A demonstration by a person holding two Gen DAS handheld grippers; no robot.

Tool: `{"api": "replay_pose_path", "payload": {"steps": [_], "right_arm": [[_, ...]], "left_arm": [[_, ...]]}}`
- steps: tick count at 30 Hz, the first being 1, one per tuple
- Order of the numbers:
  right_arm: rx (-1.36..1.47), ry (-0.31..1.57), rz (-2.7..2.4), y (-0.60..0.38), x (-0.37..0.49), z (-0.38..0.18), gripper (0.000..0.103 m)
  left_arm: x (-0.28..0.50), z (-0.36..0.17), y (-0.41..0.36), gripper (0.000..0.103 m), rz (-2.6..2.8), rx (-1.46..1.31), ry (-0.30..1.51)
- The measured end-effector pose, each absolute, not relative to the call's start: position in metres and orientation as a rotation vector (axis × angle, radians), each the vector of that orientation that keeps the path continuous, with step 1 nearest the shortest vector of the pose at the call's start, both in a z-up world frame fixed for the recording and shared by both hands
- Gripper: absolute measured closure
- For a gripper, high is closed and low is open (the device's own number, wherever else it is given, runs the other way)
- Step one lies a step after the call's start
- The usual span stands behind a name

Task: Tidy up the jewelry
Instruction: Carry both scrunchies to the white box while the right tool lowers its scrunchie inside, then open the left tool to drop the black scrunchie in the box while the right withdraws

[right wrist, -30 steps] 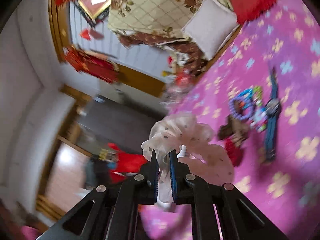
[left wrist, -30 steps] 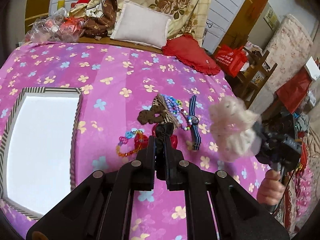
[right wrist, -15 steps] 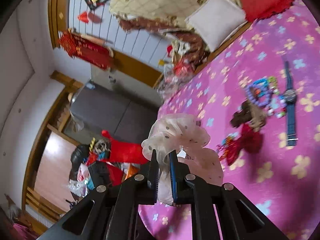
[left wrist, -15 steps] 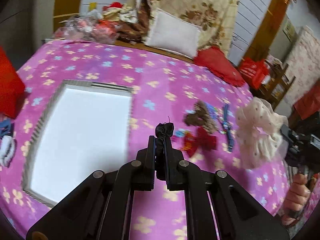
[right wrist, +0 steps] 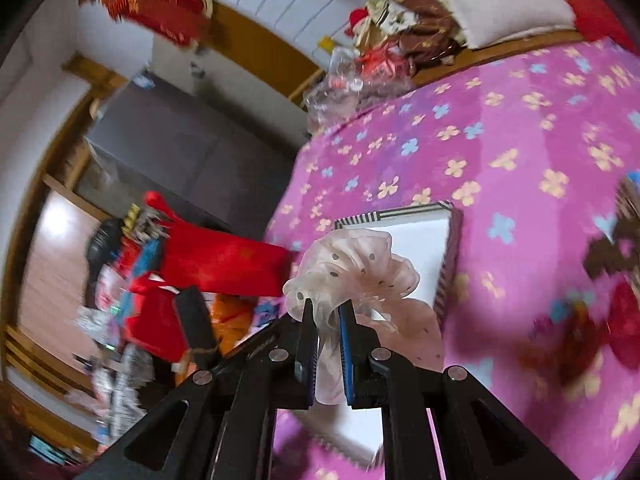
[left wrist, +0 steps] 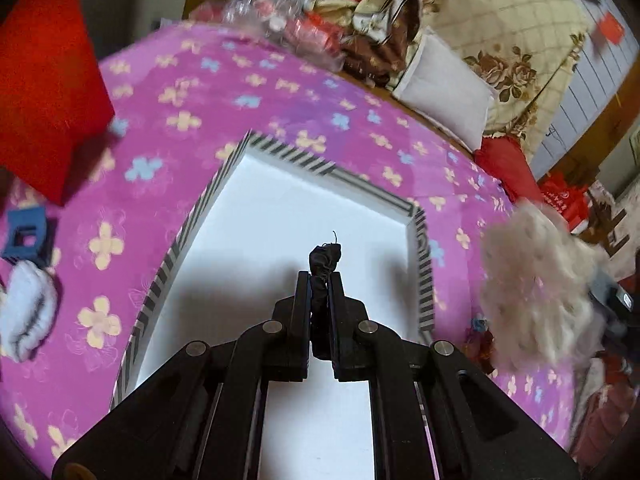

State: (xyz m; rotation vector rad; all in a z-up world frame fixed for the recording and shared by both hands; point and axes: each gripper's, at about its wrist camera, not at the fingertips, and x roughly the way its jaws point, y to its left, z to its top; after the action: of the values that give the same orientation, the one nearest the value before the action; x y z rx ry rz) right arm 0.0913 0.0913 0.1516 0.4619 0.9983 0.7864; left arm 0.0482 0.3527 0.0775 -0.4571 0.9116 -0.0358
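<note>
My left gripper (left wrist: 319, 276) is shut on a small black hair tie (left wrist: 324, 262) and holds it over the white tray with a striped rim (left wrist: 288, 152). My right gripper (right wrist: 326, 306) is shut on a cream dotted scrunchie (right wrist: 356, 264), held above the tray's near corner (right wrist: 424, 236). The scrunchie shows blurred at the right of the left wrist view (left wrist: 532, 280). The leftover jewelry pile (right wrist: 608, 280) lies on the pink flowered bedspread to the right of the tray.
A red cloth (left wrist: 44, 92), a blue clip (left wrist: 26, 236) and a white fluffy item (left wrist: 28, 312) lie left of the tray. Pillows (left wrist: 444, 84) and bags crowd the far edge of the bed. A grey cabinet (right wrist: 192, 152) stands beyond the bed.
Both grippers have swung left from the jewelry pile to the tray, each still holding its item. The left gripper is now over the tray's white floor.
</note>
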Motion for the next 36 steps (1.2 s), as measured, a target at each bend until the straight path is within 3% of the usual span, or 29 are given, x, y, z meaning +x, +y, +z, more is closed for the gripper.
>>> {"api": "replay_pose_path", "payload": {"steps": [6, 19, 22, 23, 24, 26, 36], "right_arm": [[0.135, 0.998, 0.651, 0.176, 0.135, 0.122, 0.094], [0.080, 1.123, 0.582, 0.209, 0.152, 0.046, 0.093], [0.079, 1.121, 0.591, 0.209, 0.150, 0.048, 0.076], [0.078, 1.109, 0.589, 0.207, 0.149, 0.051, 0.060], [0.084, 1.093, 0.586, 0.205, 0.147, 0.054, 0.053], [0.101, 1.061, 0.573, 0.198, 0.146, 0.063, 0.052], [0.049, 1.052, 0.646, 0.204, 0.112, 0.062, 0.056]], "left_arm": [[0.069, 0.056, 0.377, 0.097, -0.023, -0.517, 0.932], [0.074, 0.024, 0.406, 0.097, 0.144, -0.502, 1.013], [0.074, 0.025, 0.405, 0.092, 0.144, -0.505, 1.014], [0.073, 0.027, 0.405, 0.087, 0.140, -0.506, 1.013], [0.073, 0.027, 0.405, 0.083, 0.133, -0.507, 1.007], [0.071, 0.030, 0.404, 0.066, 0.120, -0.516, 0.992], [0.048, 0.064, 0.406, 0.062, 0.141, -0.517, 0.875]]}}
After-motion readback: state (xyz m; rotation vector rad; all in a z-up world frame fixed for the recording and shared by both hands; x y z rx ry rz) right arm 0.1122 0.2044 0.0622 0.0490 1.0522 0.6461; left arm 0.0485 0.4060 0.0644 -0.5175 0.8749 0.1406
